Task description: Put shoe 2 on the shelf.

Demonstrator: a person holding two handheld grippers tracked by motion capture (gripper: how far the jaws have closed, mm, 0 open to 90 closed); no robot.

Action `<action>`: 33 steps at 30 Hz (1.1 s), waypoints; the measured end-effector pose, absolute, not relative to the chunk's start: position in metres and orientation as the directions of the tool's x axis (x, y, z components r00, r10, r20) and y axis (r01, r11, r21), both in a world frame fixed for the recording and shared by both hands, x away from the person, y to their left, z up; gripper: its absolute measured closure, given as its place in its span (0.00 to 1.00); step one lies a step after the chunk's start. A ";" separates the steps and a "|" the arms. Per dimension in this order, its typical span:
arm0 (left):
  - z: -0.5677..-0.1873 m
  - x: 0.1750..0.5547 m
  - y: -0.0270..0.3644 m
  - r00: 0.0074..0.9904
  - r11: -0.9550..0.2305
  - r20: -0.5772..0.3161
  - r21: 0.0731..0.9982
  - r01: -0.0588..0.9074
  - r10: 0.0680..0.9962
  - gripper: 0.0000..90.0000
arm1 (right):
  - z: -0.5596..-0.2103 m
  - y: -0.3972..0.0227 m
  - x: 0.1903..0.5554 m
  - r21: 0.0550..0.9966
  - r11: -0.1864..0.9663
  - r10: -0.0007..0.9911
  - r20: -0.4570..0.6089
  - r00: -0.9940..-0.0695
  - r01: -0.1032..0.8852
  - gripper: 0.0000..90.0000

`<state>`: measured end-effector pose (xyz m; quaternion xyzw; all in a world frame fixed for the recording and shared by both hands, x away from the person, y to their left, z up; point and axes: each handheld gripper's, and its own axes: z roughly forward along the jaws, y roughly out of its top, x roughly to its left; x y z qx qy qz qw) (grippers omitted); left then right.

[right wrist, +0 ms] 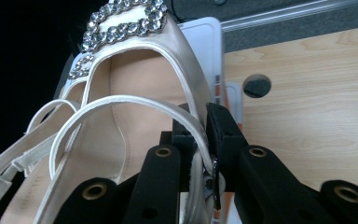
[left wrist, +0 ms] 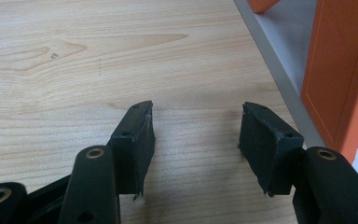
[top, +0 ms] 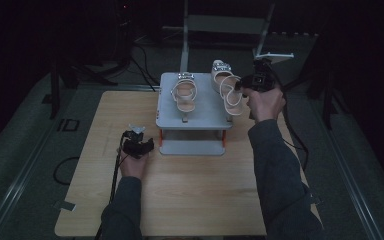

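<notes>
Wooden surface (top: 190, 190) is seen carrying a small grey rack (top: 194, 100) with orange legs, placed toward the far side. One strappy sandal (top: 185, 92) is laid flat on the rack top. A second sandal (top: 228, 90), cream with a rhinestone toe band, is held at the rack's right rear corner, partly overhanging the edge; whether it is lifted clear or resting cannot be told. Right gripper (right wrist: 204, 140) is clenched on this sandal's side edge, with the fingers (right wrist: 221, 128) pinched over the thin upper and a strap. Left gripper (left wrist: 196, 140) is parked low over bare wood beside the rack's orange leg (left wrist: 342, 70), fingers released, nothing between them. Risk, as judged: the pinch is narrow and off-centre, so the sandal could be swung or slipped out. Loose straps could be snagged on the rack edge, and the placed sandal could be nudged.
</notes>
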<state>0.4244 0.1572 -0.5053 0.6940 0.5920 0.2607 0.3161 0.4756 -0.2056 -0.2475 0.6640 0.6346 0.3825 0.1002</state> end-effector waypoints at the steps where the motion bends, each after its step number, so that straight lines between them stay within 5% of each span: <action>1: -0.505 0.424 0.157 0.163 -0.099 -0.013 0.747 0.657 0.987 0.50 | -0.248 -0.203 0.477 0.615 -0.175 0.919 0.381 -0.096 0.769 0.92; 33: -0.505 0.424 0.157 0.163 -0.098 -0.014 0.747 0.657 0.987 0.50 | -0.268 -0.152 0.508 0.546 -0.153 0.937 0.344 -0.054 0.824 0.91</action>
